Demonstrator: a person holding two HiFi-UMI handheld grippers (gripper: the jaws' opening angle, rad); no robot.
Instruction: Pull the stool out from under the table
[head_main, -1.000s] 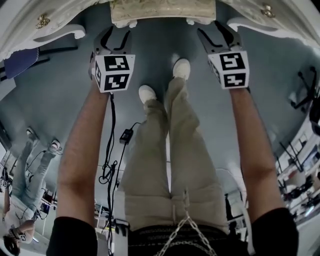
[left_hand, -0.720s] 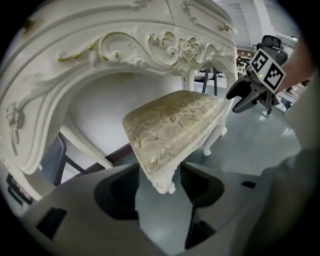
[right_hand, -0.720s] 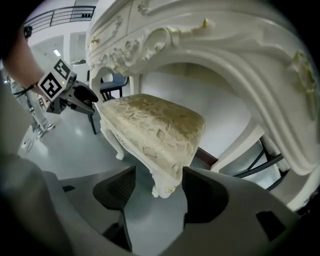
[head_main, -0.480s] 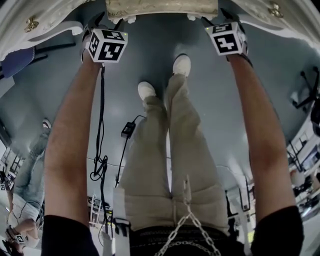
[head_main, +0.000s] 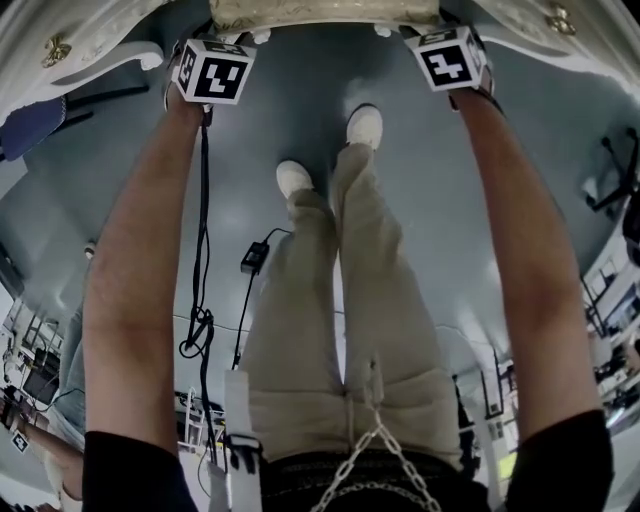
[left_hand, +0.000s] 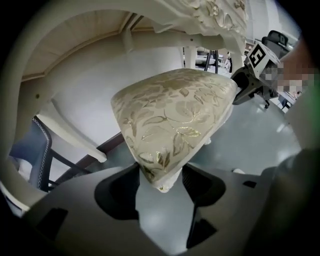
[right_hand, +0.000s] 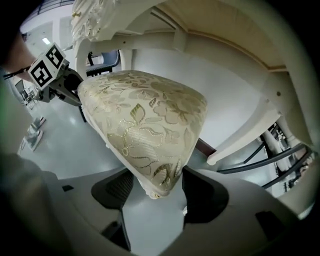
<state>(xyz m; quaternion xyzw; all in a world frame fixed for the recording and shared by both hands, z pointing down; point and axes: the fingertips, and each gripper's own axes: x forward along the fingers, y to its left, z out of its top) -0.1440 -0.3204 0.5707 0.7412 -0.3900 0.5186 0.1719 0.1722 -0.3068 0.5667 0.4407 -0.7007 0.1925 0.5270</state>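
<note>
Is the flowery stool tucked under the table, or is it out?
Tucked under. In both gripper views the table arches its white frame over the stool; the head view shows only the seat's front edge.

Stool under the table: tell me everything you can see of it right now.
The stool has a padded seat in cream fabric with a shiny gold leaf pattern and a white trim along its lower edge. It stands level on the grey floor, under the arch of the white carved table. One near corner sits between the left tongs, the other between the right tongs. Both have just been opening, and neither presses on it. Its legs are mostly hidden.
</note>
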